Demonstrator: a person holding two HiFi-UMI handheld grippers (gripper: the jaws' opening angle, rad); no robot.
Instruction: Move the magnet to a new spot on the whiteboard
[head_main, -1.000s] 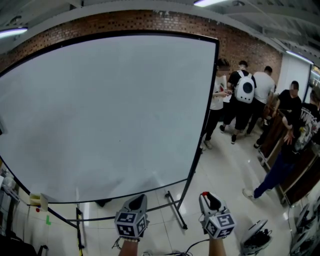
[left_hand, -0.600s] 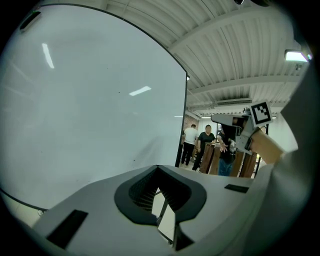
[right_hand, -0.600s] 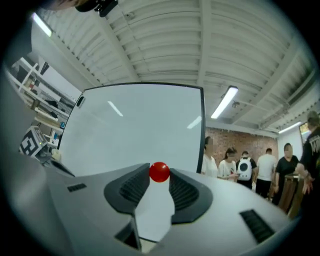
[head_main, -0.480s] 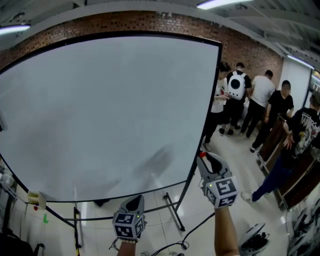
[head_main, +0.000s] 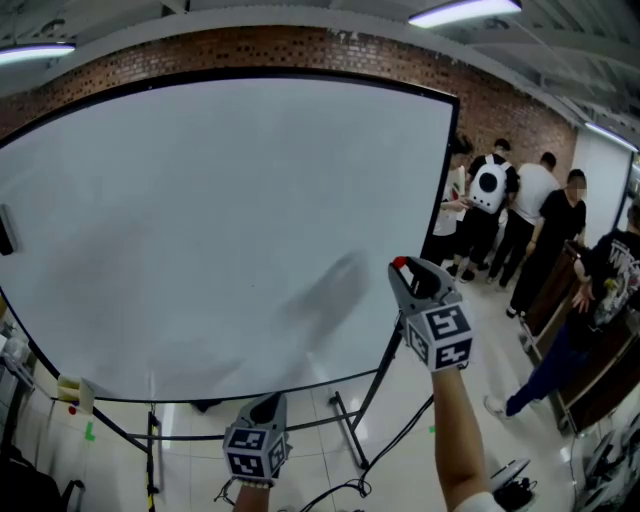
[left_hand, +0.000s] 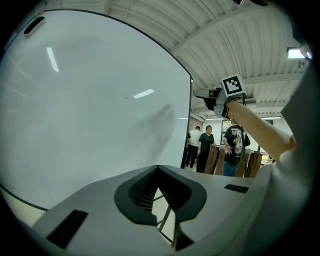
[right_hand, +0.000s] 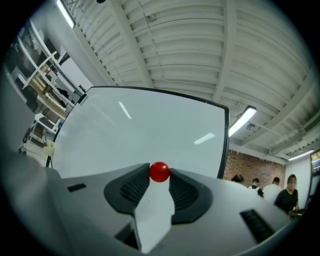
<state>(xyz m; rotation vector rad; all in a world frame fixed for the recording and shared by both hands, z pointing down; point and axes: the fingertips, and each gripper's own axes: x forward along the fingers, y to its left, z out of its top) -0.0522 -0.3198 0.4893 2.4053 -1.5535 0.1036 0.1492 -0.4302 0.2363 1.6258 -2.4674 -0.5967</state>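
A small red ball magnet (right_hand: 159, 172) sits pinched between the tips of my right gripper (right_hand: 159, 176), which is shut on it. In the head view that gripper (head_main: 408, 274) is raised in front of the whiteboard's lower right part, with the magnet (head_main: 400, 263) at its tip, a little off the surface. The large white whiteboard (head_main: 200, 220) fills most of the view and looks bare; it also shows in the left gripper view (left_hand: 90, 100) and the right gripper view (right_hand: 140, 130). My left gripper (head_main: 268, 408) hangs low below the board, its jaws (left_hand: 157, 170) shut on nothing.
The board stands on a black metal stand (head_main: 350, 425) with legs on the tiled floor. A dark object (head_main: 6, 230) is at the board's left edge. Several people (head_main: 500, 205) stand at the right by wooden furniture. A brick wall (head_main: 500, 105) is behind.
My right gripper has risen with the magnet from low near the floor to in front of the board's lower right. The left gripper has stayed low.
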